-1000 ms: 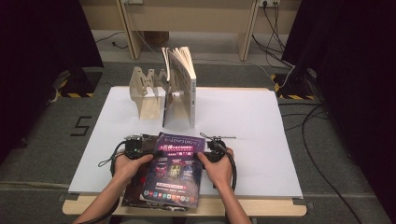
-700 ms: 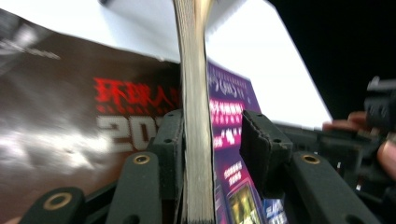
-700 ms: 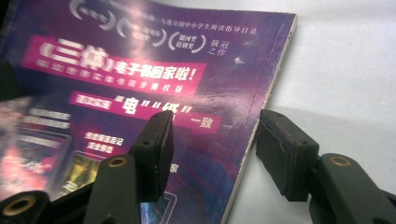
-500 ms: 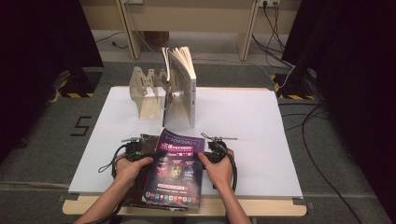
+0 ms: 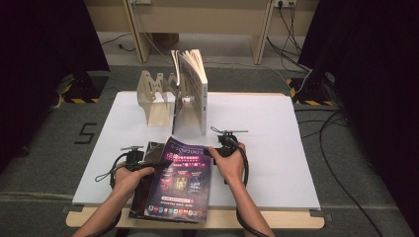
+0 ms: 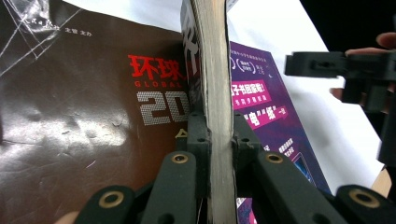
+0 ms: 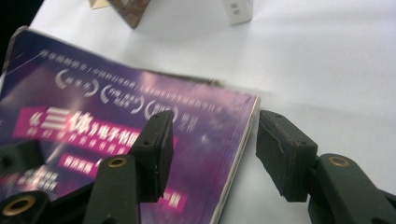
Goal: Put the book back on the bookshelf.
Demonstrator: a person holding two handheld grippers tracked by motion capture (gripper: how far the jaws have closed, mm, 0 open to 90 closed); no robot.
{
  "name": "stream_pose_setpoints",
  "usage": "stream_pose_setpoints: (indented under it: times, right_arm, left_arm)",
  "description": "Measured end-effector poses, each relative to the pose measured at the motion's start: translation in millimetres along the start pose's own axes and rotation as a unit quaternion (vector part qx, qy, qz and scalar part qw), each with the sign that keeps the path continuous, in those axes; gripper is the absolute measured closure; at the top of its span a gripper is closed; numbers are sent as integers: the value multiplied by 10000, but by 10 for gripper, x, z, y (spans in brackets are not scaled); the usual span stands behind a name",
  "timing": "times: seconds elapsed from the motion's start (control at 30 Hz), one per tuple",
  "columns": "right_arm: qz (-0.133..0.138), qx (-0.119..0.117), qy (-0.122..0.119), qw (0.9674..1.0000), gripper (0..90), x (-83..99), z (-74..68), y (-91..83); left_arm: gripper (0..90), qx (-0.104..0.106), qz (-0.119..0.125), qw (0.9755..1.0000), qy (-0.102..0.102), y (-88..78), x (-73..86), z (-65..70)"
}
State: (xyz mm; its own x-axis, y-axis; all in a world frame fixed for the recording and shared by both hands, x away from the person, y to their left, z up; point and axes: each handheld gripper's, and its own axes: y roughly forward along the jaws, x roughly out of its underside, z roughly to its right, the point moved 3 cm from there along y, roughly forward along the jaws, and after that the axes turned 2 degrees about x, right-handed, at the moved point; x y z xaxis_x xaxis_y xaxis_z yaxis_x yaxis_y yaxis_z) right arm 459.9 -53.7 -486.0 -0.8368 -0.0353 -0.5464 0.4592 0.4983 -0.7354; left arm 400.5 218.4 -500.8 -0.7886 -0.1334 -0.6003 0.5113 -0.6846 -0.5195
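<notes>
left gripper (image 6: 218,140) clamps the purple magazine (image 5: 183,182), right gripper (image 7: 212,154) agape; upright book (image 5: 195,89) beyond

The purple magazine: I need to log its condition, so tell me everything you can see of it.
The purple magazine is a thick glossy issue with a purple cover carrying pink banners and white Chinese print, its page edges pale. It lies near the front edge of the white table, partly on a dark brown magazine. The left claw is shut on its page edge, lifting that side; the right claw is open, straddling its opposite edge.
</notes>
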Motion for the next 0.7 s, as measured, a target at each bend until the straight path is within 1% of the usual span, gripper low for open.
stream_pose_setpoints:
  times: [0.1, 0.13, 0.2, 0.27, 0.3, 0.33, 0.37, 0.43, 0.47, 0.5, 0.6, 0.63, 0.7]
  right_arm:
    - [-35, -59, 71, 10000, 467, -56, 14, 63]
    - [-36, -25, 44, 10000, 467, -78, 22, 82]
    - [-64, -28, 90, 9999, 467, -101, 29, 112]
    - [-112, 13, 73, 9999, 466, -116, 52, 145]
    - [-124, 10, 53, 9999, 466, -120, 61, 167]
    - [-166, -36, 137, 9998, 466, -120, 63, 193]
    - [-201, -61, 126, 9997, 466, -124, 69, 207]
    - [-211, -35, 166, 9996, 466, -131, 69, 229]
    - [-198, -74, 131, 9997, 465, -141, 70, 244]
    - [-230, -95, 191, 9995, 464, -150, 67, 247]
    - [-228, -100, 181, 9995, 463, -177, 62, 272]
    - [-253, -113, 226, 9994, 463, -183, 50, 282]
    - [-251, -100, 187, 9995, 461, -194, 41, 296]
  left_arm:
    - [811, -21, -16, 10000, 27, -22, 7, -26]
    - [809, -25, -38, 10000, 46, -30, 6, -35]
    - [806, -30, -58, 9999, 82, -48, 4, -57]
    - [803, -79, -51, 9999, 132, -57, 3, -71]
    - [802, -92, -60, 9999, 132, -58, 3, -78]
    - [800, -93, -69, 9999, 121, -55, 3, -82]
    - [797, -115, -86, 9998, 108, -50, 2, -86]
    - [790, -164, -130, 9997, 136, -42, 1, -97]
    - [784, -191, -131, 9996, 139, -37, 2, -99]
    - [781, -204, -145, 9996, 139, -34, 4, -101]
    - [779, -198, -149, 9996, 155, -30, 5, -106]
    - [779, -202, -170, 9996, 140, -30, 5, -109]
    - [777, -182, -191, 9996, 122, -27, 3, -118]
